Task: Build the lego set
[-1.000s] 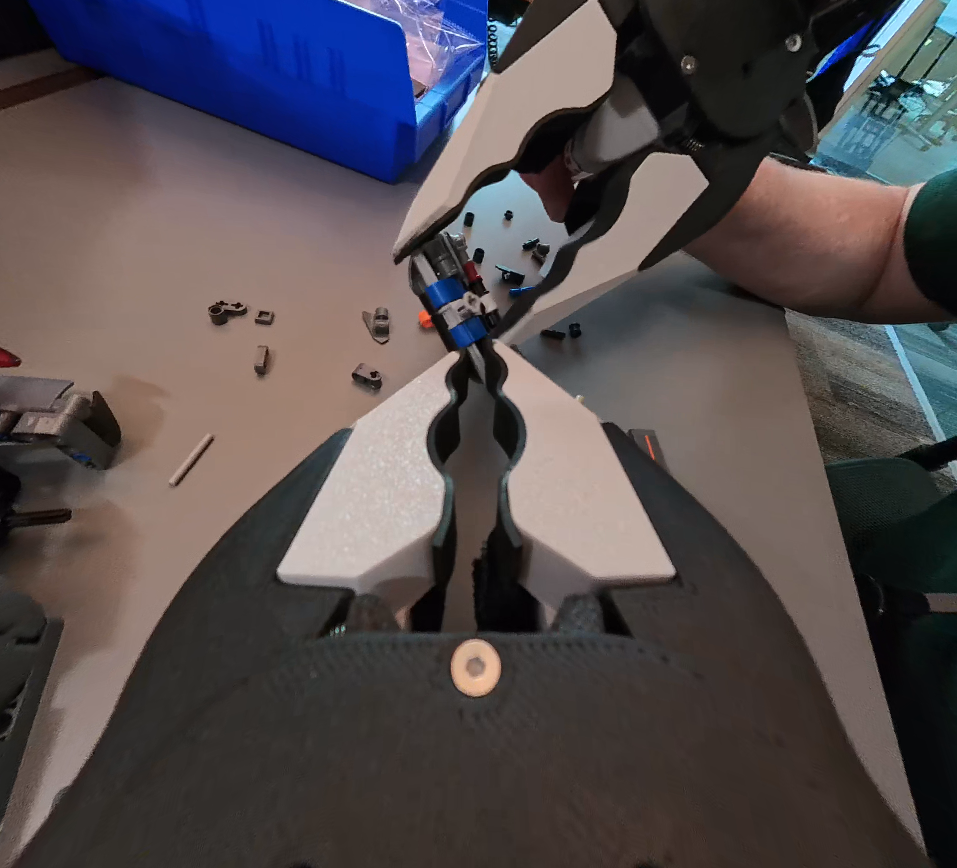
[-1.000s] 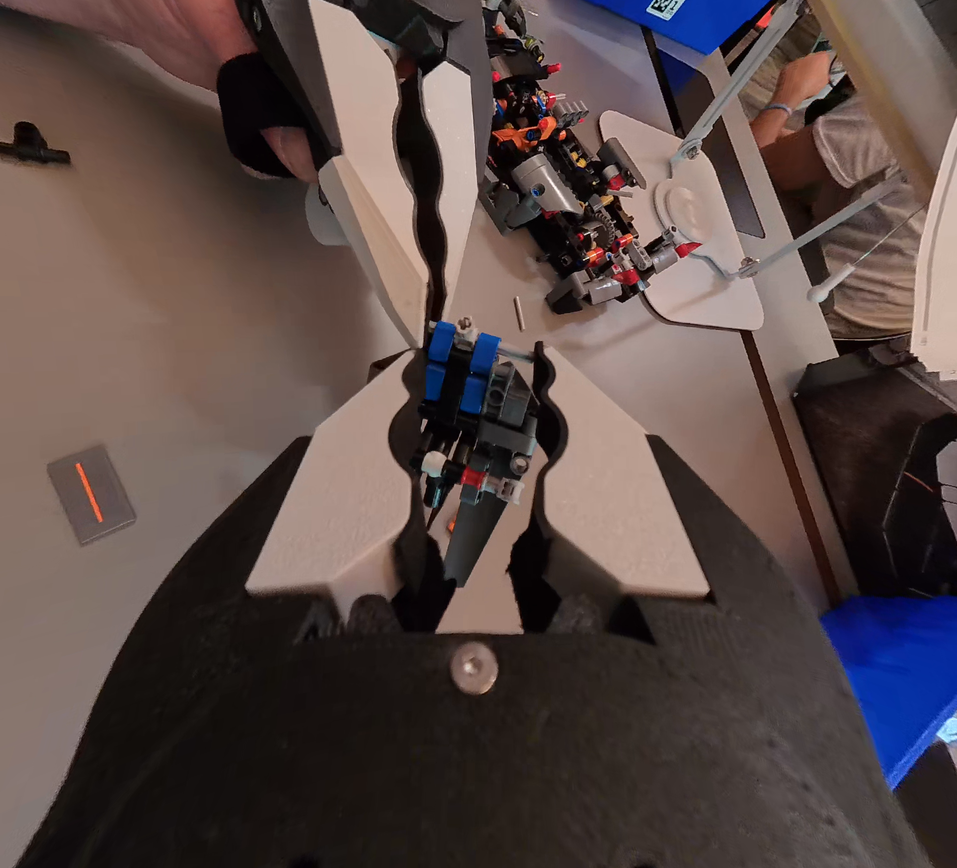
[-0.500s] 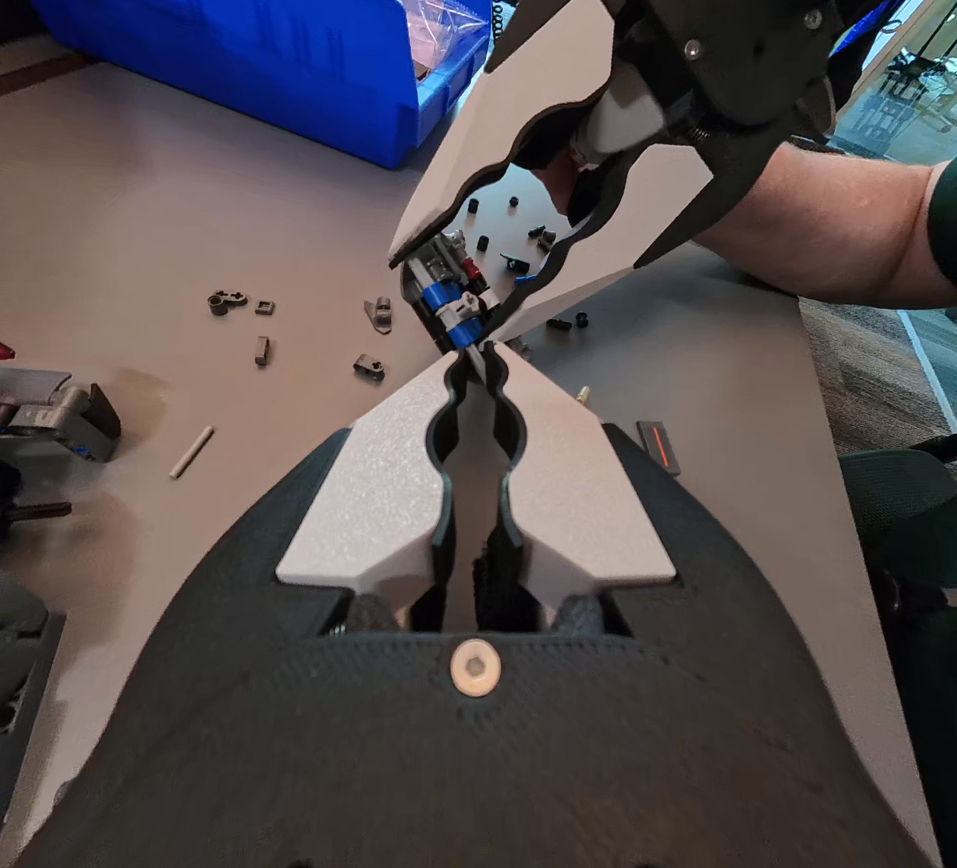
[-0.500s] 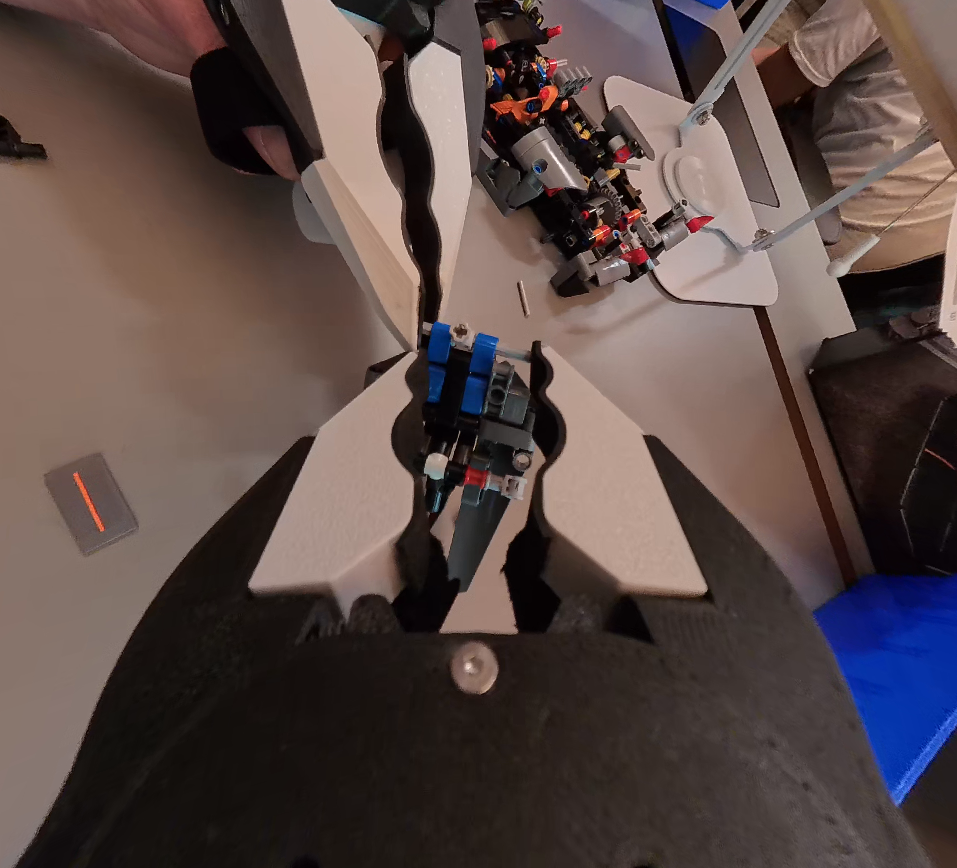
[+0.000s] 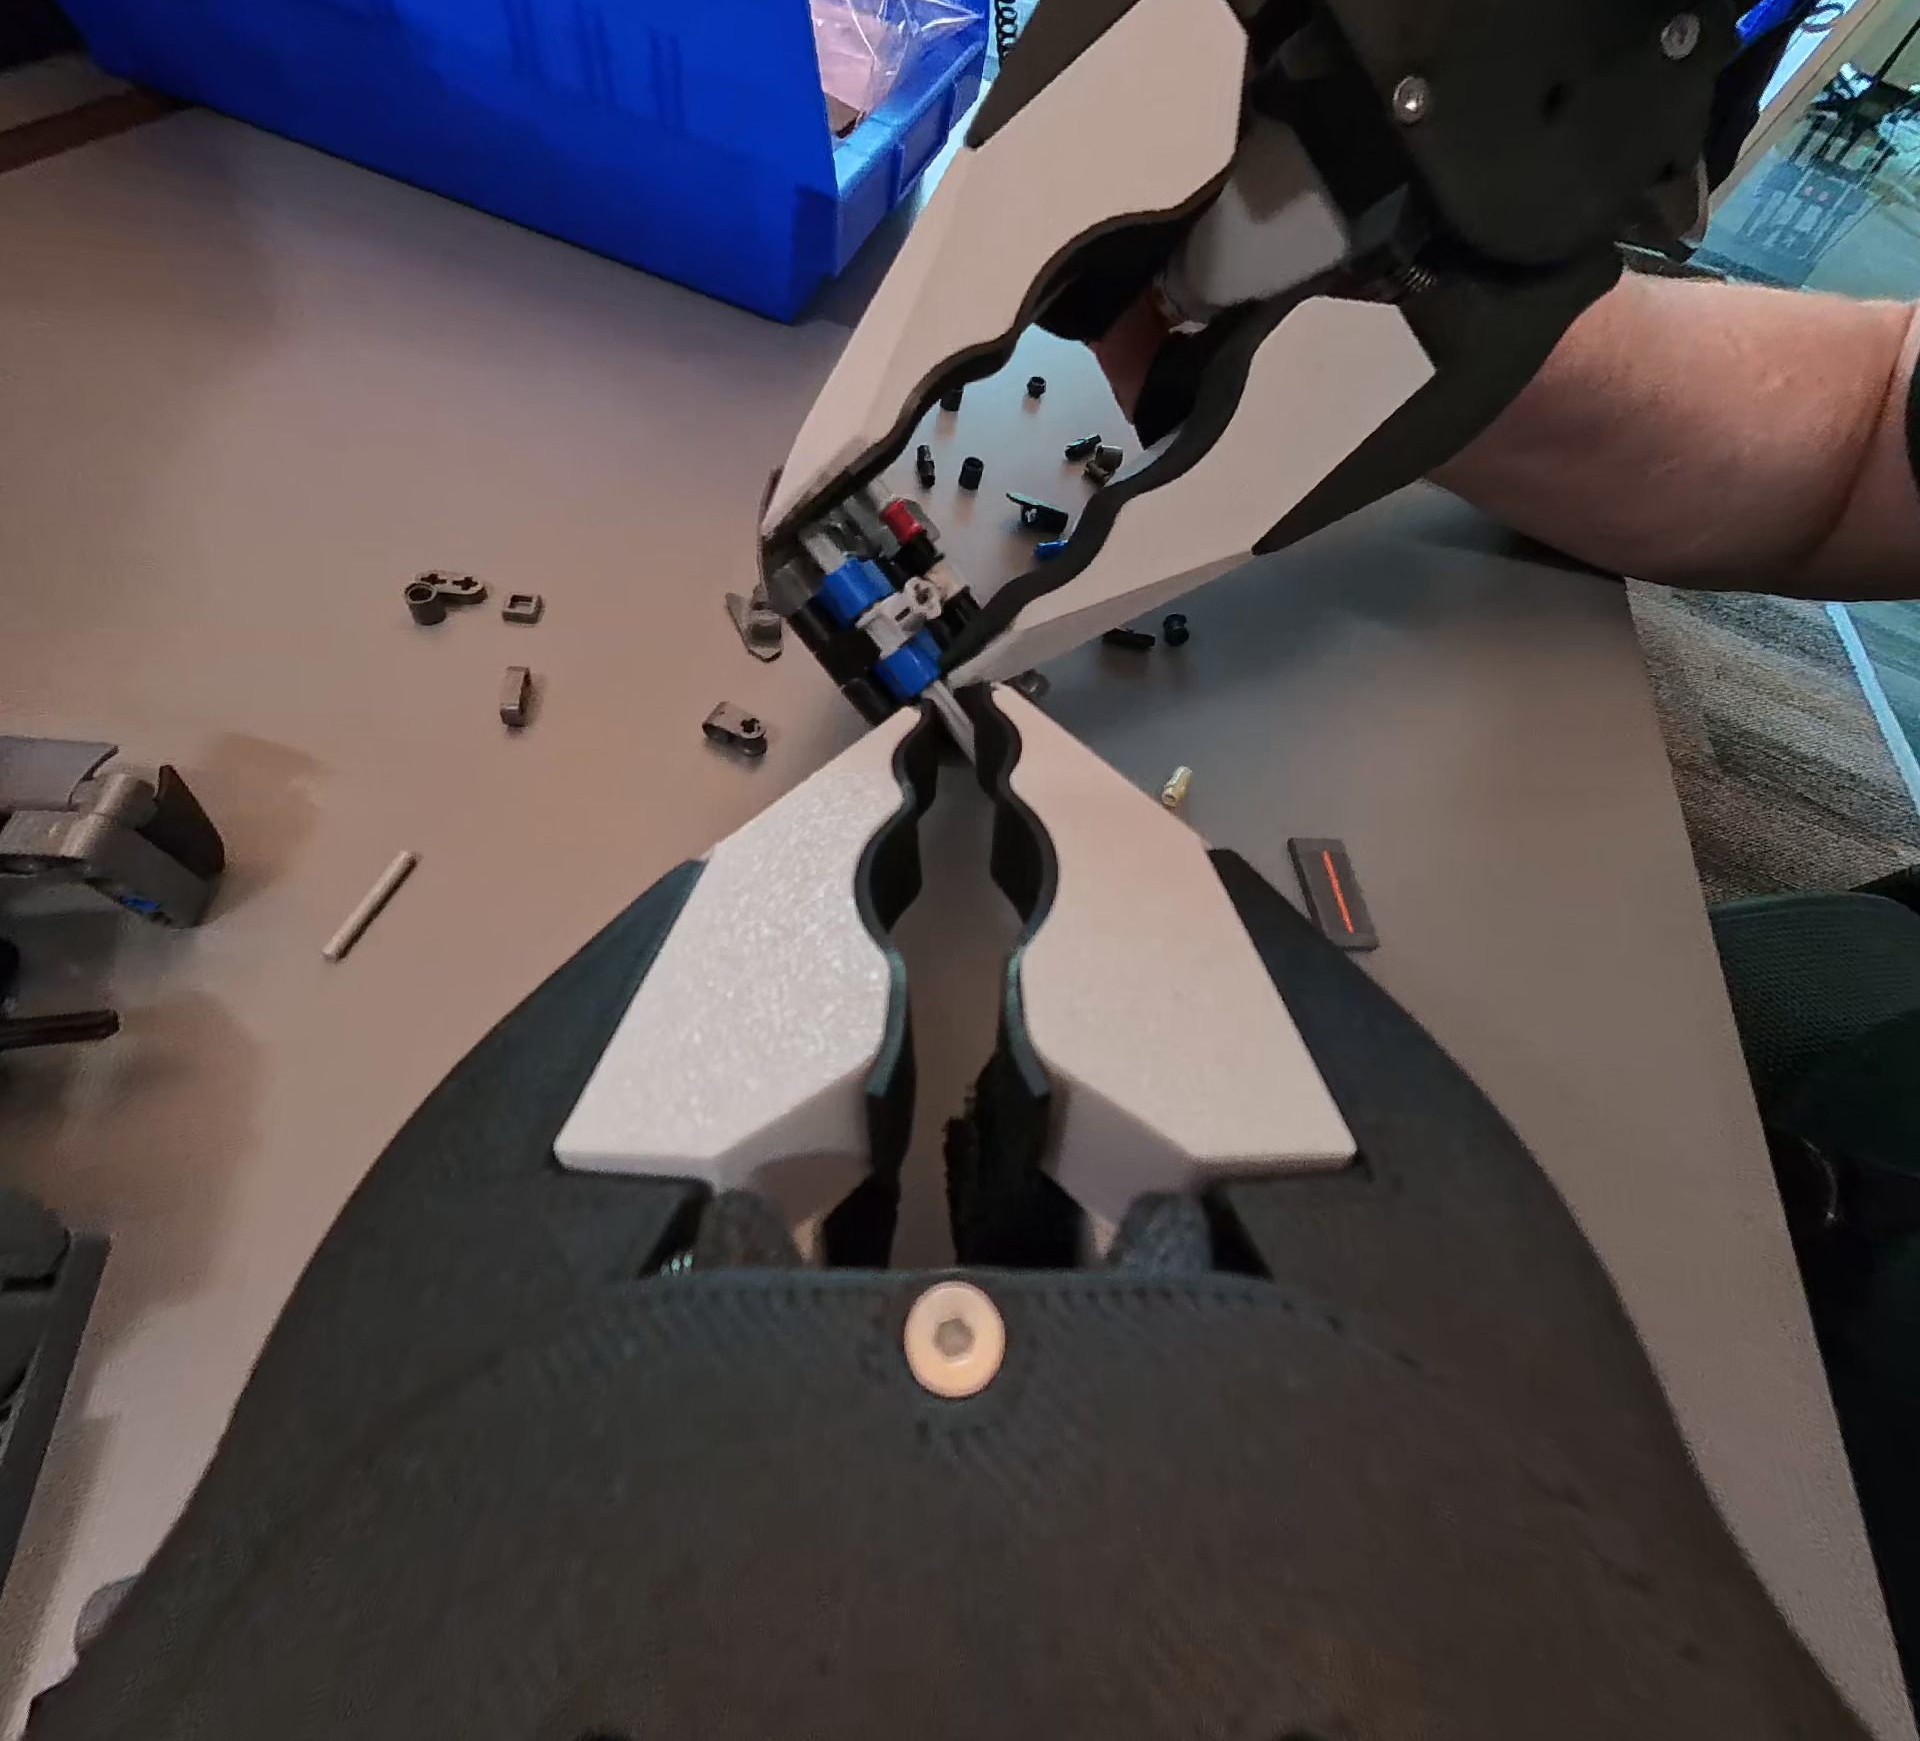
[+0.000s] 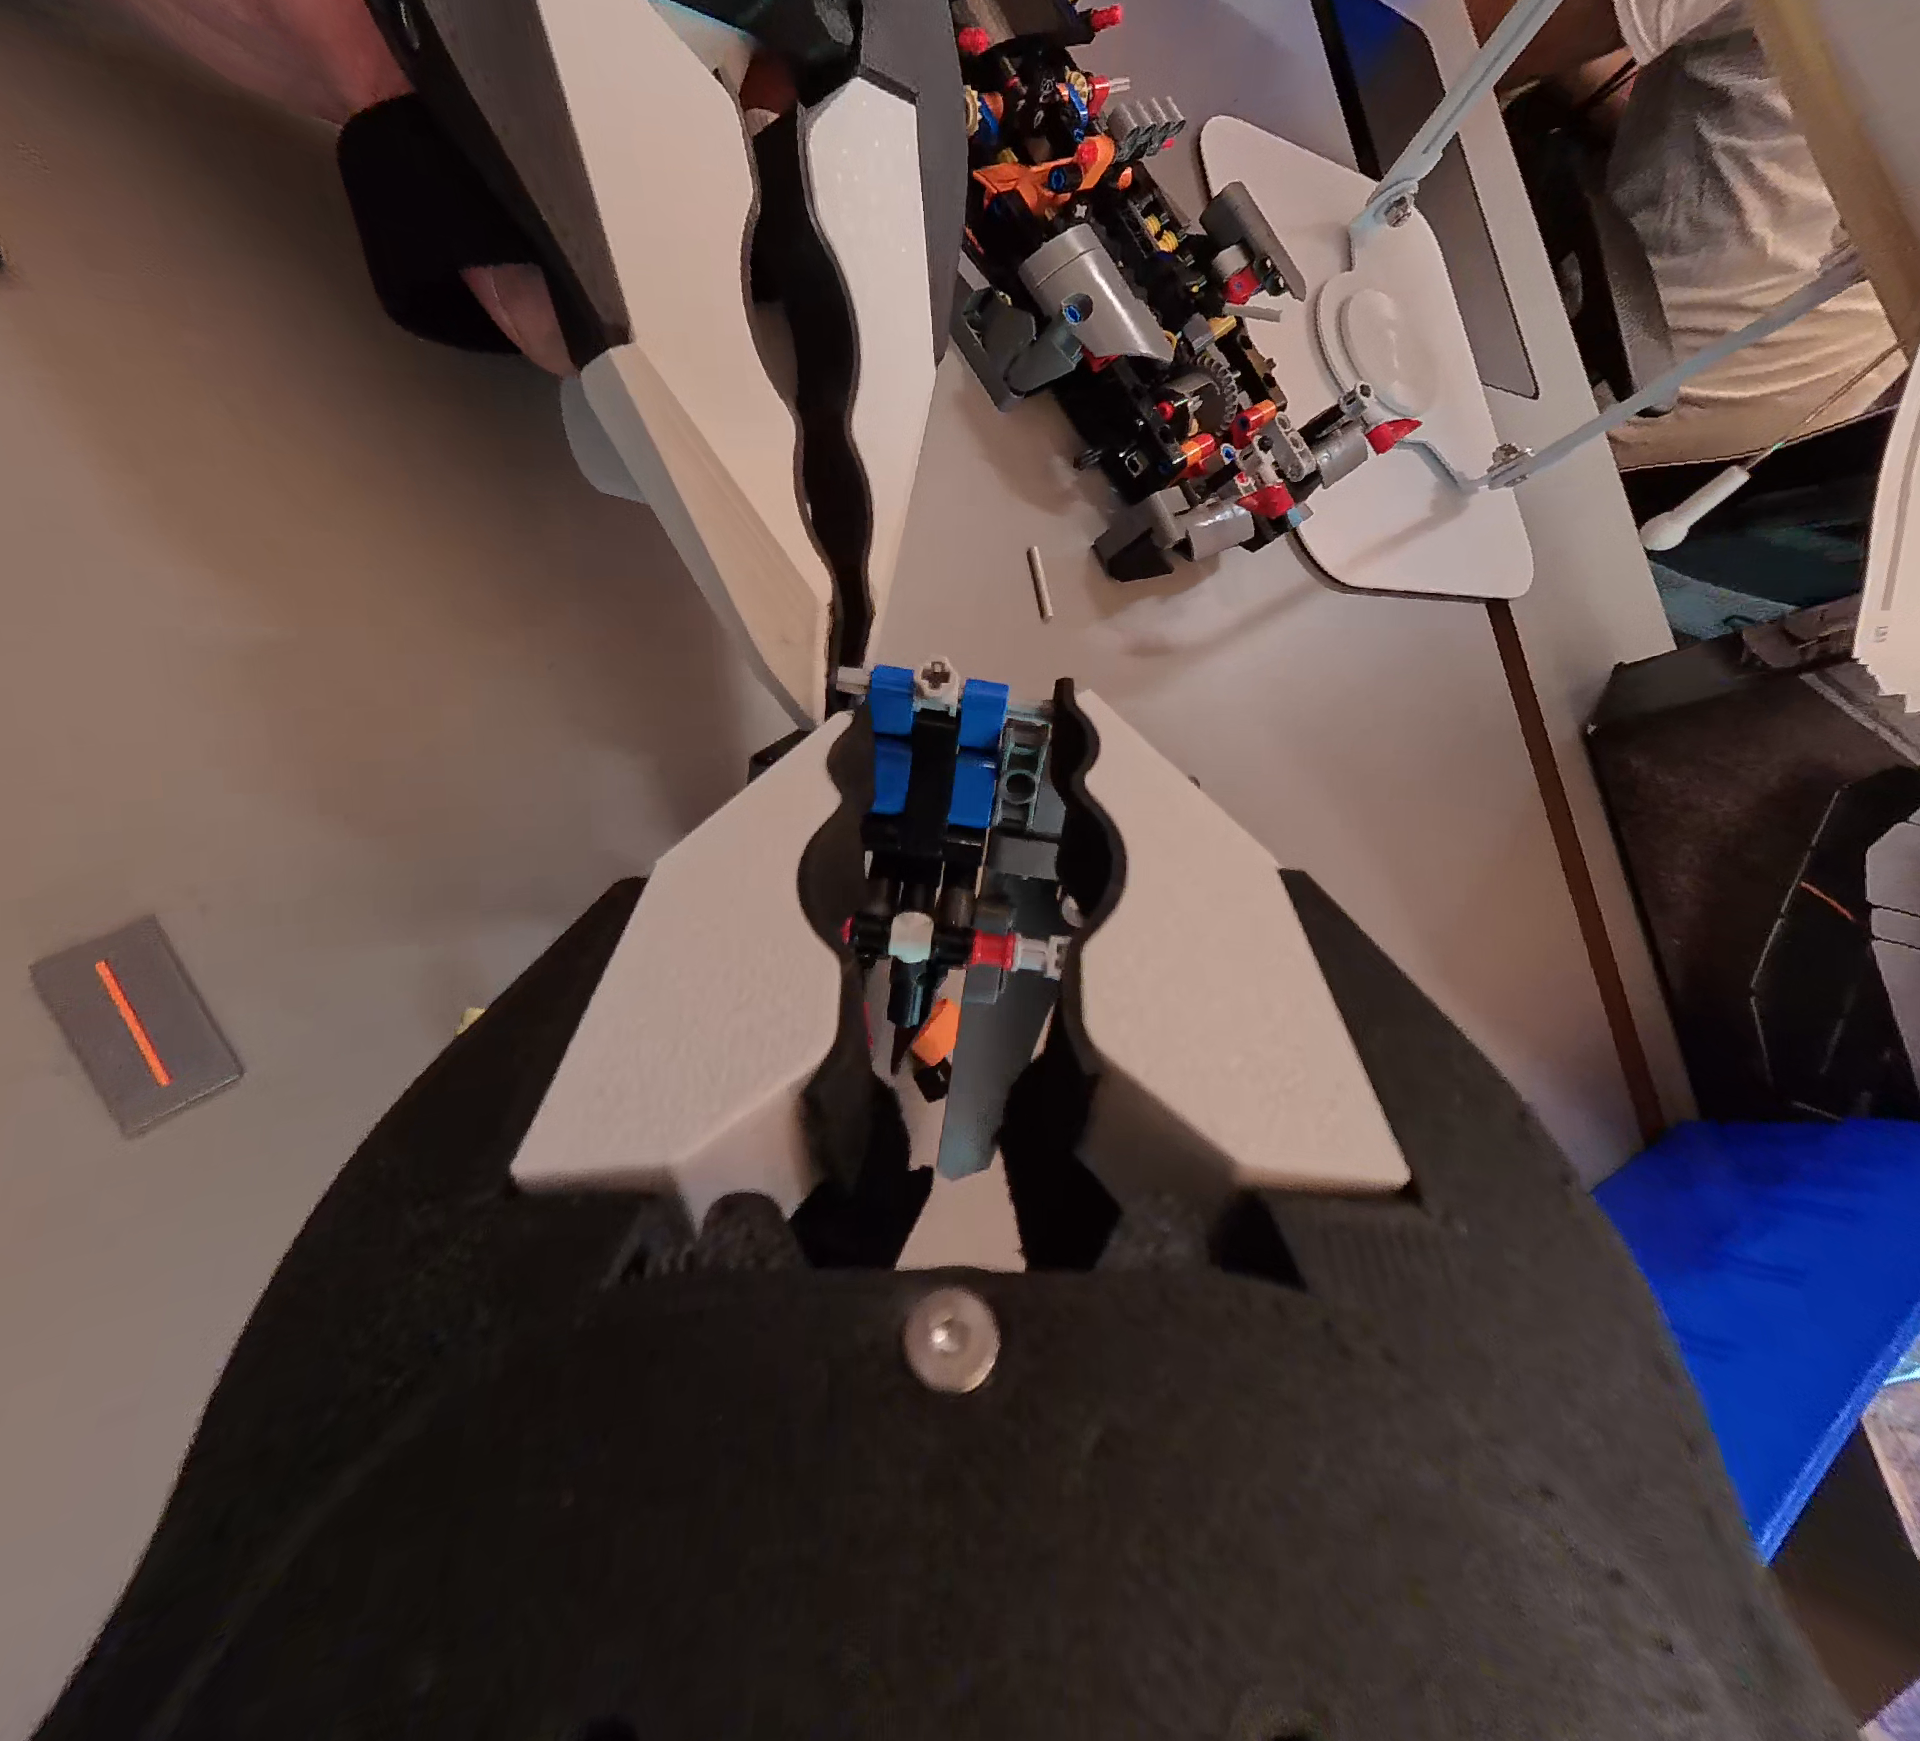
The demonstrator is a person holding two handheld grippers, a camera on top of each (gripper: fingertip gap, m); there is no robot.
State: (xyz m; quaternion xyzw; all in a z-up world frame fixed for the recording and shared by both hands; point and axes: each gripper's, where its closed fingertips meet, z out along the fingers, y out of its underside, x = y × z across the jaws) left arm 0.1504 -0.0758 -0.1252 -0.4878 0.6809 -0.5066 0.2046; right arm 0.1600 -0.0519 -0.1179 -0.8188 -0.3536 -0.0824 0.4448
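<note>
My right gripper (image 6: pixel 951 715) is shut on a small lego sub-assembly (image 6: pixel 935 818) of blue, black and dark grey parts, held above the table. In the left wrist view the right gripper (image 5: pixel 873 611) comes in from the upper right with the sub-assembly (image 5: pixel 862 595) at its tips. My left gripper (image 5: pixel 951 717) is shut on a thin light grey axle (image 5: pixel 948 712) that sticks out of the sub-assembly. In the right wrist view the left gripper (image 6: pixel 847 642) reaches down from the top left, and its tips touch the sub-assembly's blue end.
A blue bin (image 5: pixel 520 81) with plastic bags stands at the back. Loose grey pieces (image 5: pixel 447 590), a spare axle (image 5: pixel 369 905) and a grey tile with an orange stripe (image 5: pixel 1333 891) lie on the table. The large lego car build (image 6: pixel 1122 320) lies beside a white stand base (image 6: pixel 1403 496).
Both grippers have kept their hold and stay tip to tip. The pair has shifted only slightly over the table.
</note>
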